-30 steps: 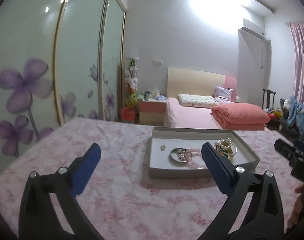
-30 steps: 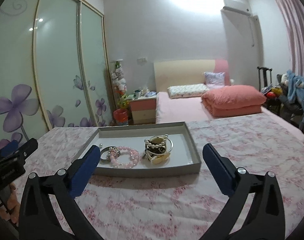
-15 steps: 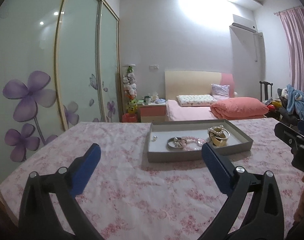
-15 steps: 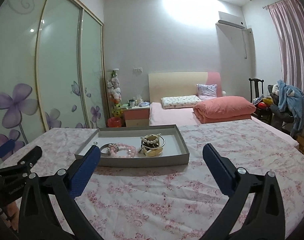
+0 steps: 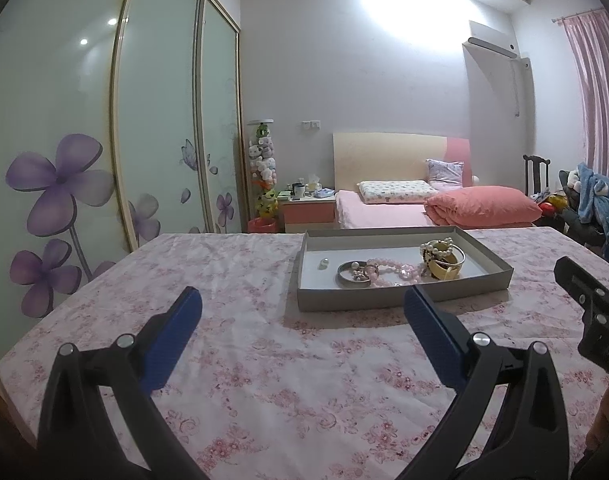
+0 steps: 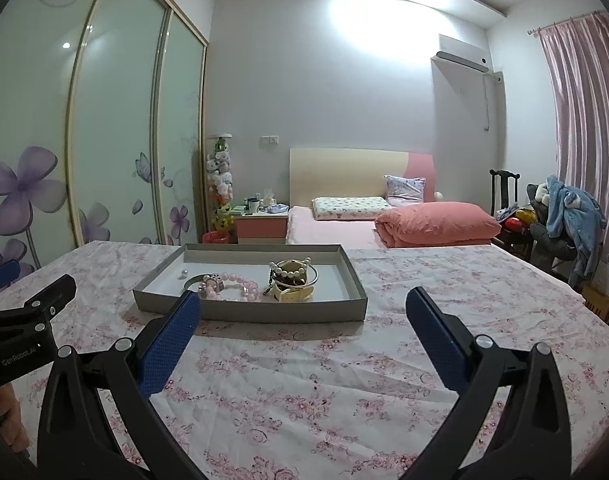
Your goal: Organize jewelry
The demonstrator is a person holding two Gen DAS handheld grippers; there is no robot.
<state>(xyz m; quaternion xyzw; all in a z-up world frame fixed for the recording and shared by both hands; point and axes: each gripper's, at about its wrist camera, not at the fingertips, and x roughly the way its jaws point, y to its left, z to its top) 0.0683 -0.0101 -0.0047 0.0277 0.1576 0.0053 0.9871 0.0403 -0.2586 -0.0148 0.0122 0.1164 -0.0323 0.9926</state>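
Grey tray [image 6: 260, 314], pink bead bracelet [image 6: 240, 282], pink floral tablecloth [image 6: 304, 380] (white ground), blue-padded claw [image 6: 302, 336]

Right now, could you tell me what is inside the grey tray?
The grey tray holds a silver bangle, a pink bead bracelet, a loose pearl and a pearl-and-gold bangle pile. That pile hides whatever lies beneath it.

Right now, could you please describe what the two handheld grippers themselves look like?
Both look alike: the left gripper and right gripper each have black angular frames with silver screw heads and flat fingers faced in textured blue pads. The left gripper's body, seen from the right wrist view, bears white lettering. No cables or sleeves show.
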